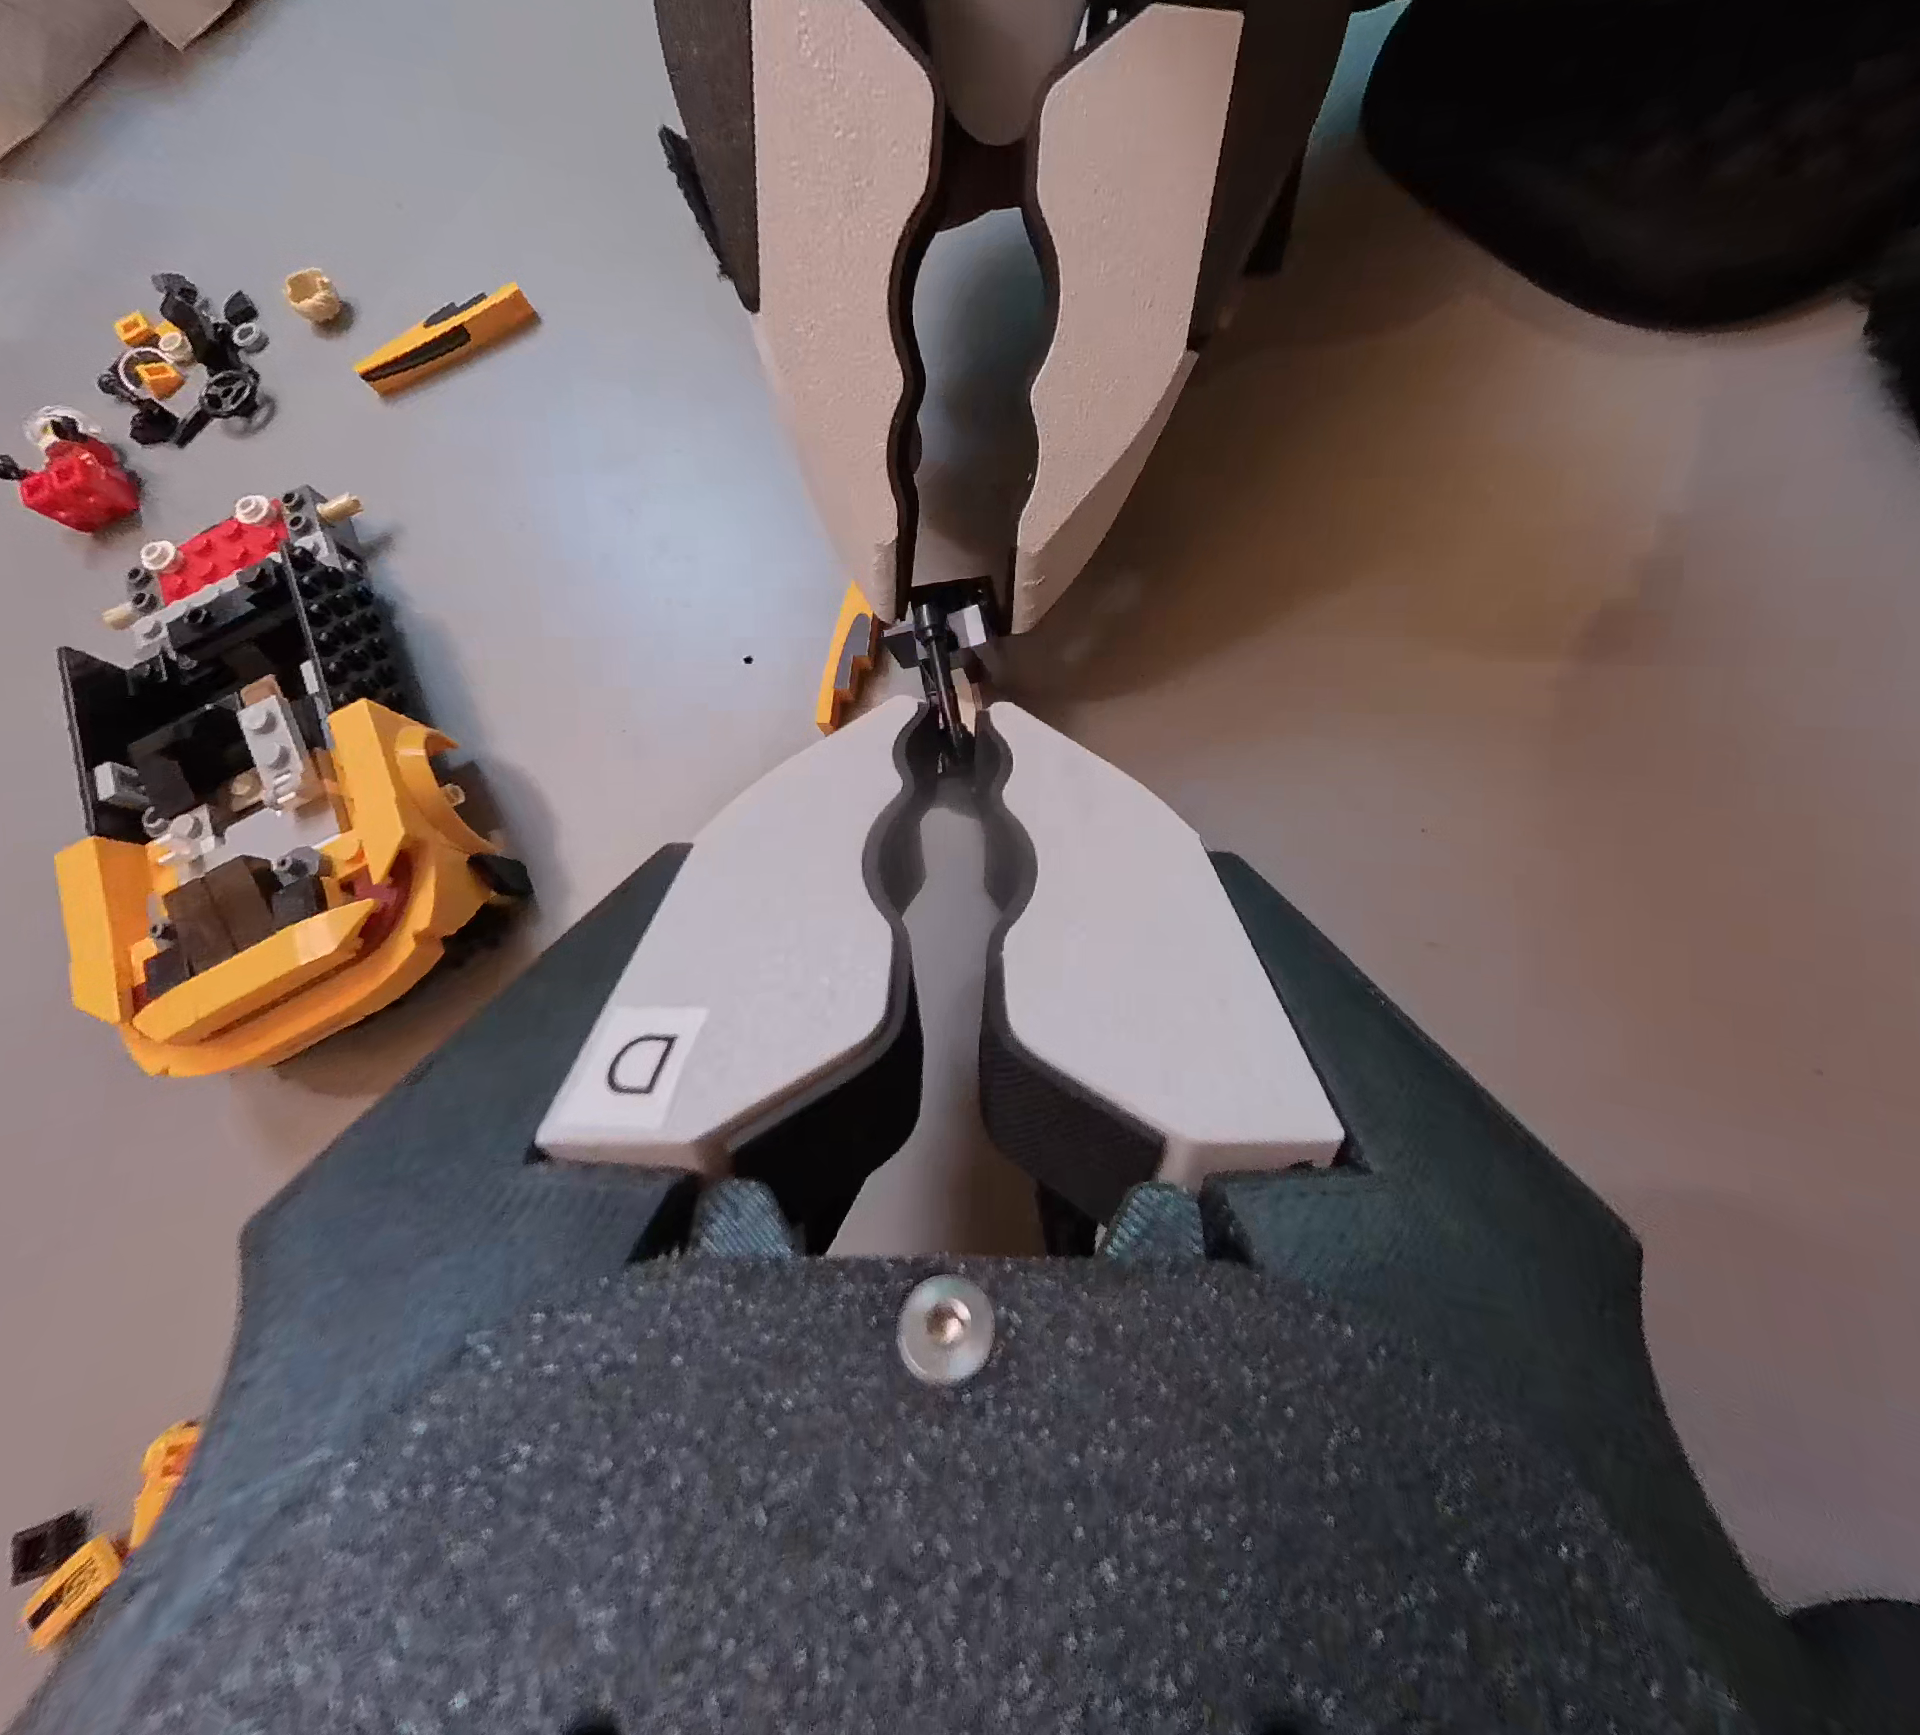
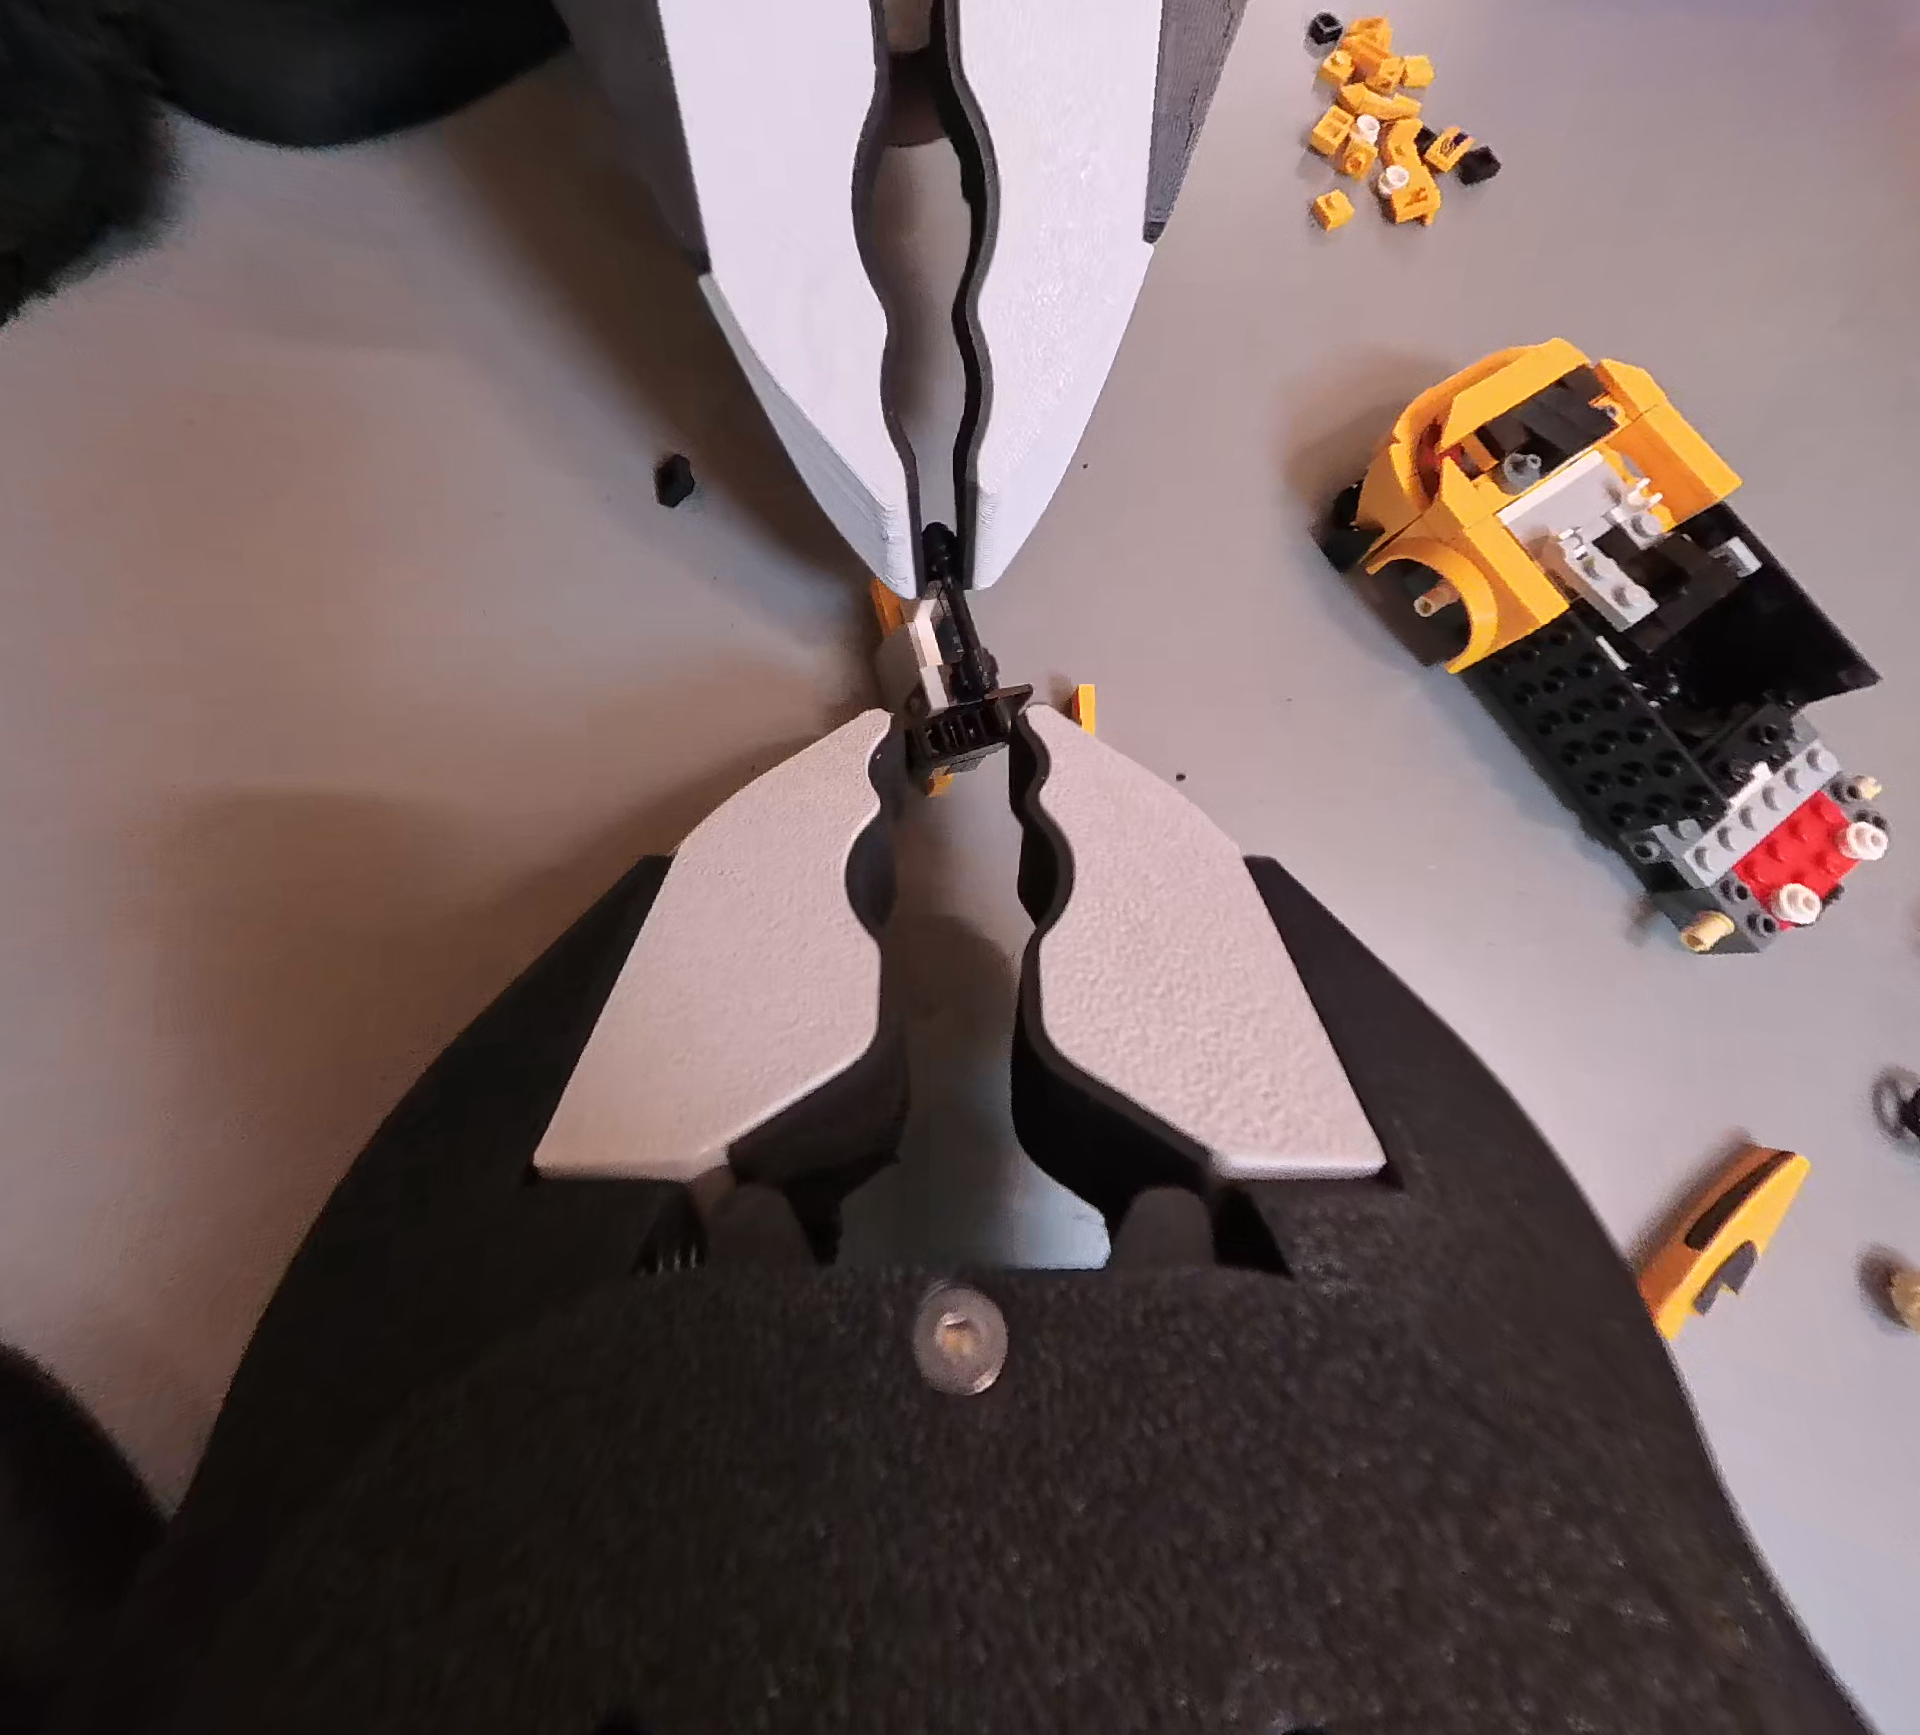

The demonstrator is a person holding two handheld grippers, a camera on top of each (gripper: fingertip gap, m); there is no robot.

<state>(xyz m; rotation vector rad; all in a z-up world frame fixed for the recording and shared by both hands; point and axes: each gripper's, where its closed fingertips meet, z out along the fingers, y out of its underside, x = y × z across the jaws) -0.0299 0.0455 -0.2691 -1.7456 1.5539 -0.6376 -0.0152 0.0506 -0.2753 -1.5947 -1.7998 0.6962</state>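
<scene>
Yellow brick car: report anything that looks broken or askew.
The yellow brick car lies unfinished on the table: no wheels, bare axle pins, open interior. A yellow curved panel lies detached nearby, and small loose pieces sit scattered apart.

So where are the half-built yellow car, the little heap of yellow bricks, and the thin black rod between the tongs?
Half-built yellow car [image 2: 1455,480]: right wrist view, on its yellow front bodywork.
Heap of yellow bricks [image 2: 1377,116]: right wrist view, middle of the pile.
Thin black rod [image 1: 938,683]: left wrist view, mid-shaft between the two tongs.

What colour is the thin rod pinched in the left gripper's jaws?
Black rod, clearest in the right wrist view.
</scene>
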